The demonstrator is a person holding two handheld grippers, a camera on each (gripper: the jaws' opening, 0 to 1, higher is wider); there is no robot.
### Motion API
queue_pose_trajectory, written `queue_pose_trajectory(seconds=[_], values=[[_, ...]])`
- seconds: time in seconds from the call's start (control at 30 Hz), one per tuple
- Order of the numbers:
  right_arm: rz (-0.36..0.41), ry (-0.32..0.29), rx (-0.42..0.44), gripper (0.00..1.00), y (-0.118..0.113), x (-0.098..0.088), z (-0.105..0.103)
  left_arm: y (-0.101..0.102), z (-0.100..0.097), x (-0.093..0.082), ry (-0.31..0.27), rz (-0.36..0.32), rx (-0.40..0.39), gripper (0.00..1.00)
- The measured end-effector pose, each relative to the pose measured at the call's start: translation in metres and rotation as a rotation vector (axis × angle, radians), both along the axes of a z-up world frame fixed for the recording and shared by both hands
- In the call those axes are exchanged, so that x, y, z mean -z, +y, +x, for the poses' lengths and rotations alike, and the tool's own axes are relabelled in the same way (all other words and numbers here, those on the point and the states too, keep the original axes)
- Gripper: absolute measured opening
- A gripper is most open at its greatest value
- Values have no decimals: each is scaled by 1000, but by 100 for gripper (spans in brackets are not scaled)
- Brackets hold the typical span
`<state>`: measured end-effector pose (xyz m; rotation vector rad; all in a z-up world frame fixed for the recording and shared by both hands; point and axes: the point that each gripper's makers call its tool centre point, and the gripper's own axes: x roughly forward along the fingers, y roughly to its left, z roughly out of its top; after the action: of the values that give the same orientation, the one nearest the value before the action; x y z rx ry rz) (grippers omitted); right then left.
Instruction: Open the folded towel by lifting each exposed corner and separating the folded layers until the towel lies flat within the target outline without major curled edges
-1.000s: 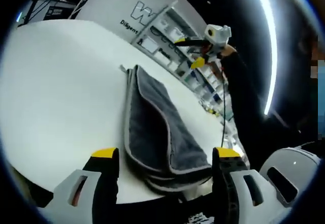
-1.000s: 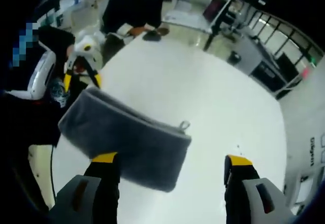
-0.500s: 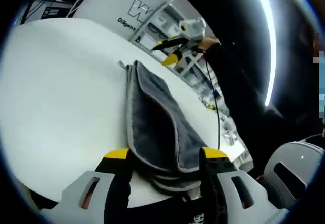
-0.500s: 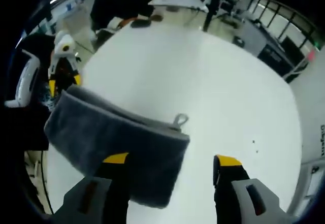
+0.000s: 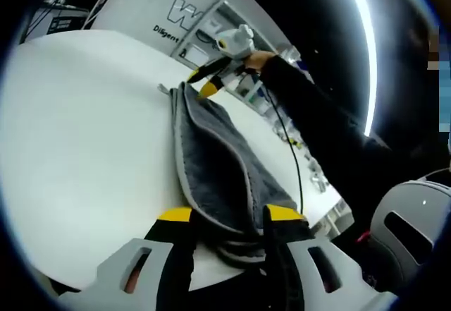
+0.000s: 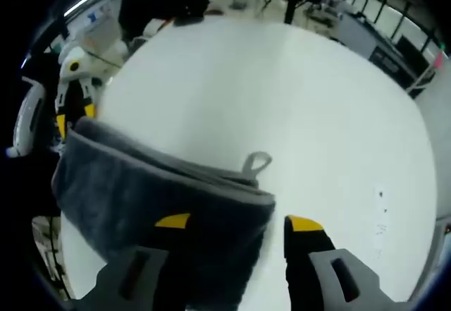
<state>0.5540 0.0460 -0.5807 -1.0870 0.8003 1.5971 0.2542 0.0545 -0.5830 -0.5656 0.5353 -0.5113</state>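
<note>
1. The counter is a broad white round surface. The folded grey towel lies on it at the edge nearest the person. No target outline is visible on the counter.
2. The towel is a long folded stack, its layered edges showing at the end by the left tool. At its far end, a small hanging loop sticks out onto the counter.
3. The left tool's jaws stand narrowed on either side of the towel's near end. Whether they already pinch the cloth cannot be told.
4. The right tool stands at the towel's loop end with one jaw over the cloth and the other over bare counter, jaws partly open and gripping nothing that shows.
5. To do this step well, I judge that each tool should catch only the top layer at its corner. Both should then lift together and part the layers away from the fold, so the lower layers stay flat on the counter.
6. Against a second ago, both tools have closed in on the towel. The left jaws have drawn nearer together, and the right tool now reaches the loop end.
</note>
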Motion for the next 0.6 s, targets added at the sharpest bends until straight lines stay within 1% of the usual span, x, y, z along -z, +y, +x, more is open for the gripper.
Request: queue_pose_trajectory(seconds=[0.17,0.27,0.3,0.37,0.53,0.6], values=[[-8,23,4,40,0,9,-3,-5,-2,2,5,-9,26,25],[-16,42,10,35,-1,11,-5,-7,-3,3,6,-1,40,20],[-17,48,12,33,0,12,-7,-7,-4,4,7,1,43,18],[-28,71,15,24,-2,12,-12,-6,-5,4,13,-4,48,12],[-36,57,7,9,-1,13,-4,-8,-6,3,18,-14,59,7],[-34,50,6,7,-1,13,-5,-10,-4,3,15,-18,67,6]])
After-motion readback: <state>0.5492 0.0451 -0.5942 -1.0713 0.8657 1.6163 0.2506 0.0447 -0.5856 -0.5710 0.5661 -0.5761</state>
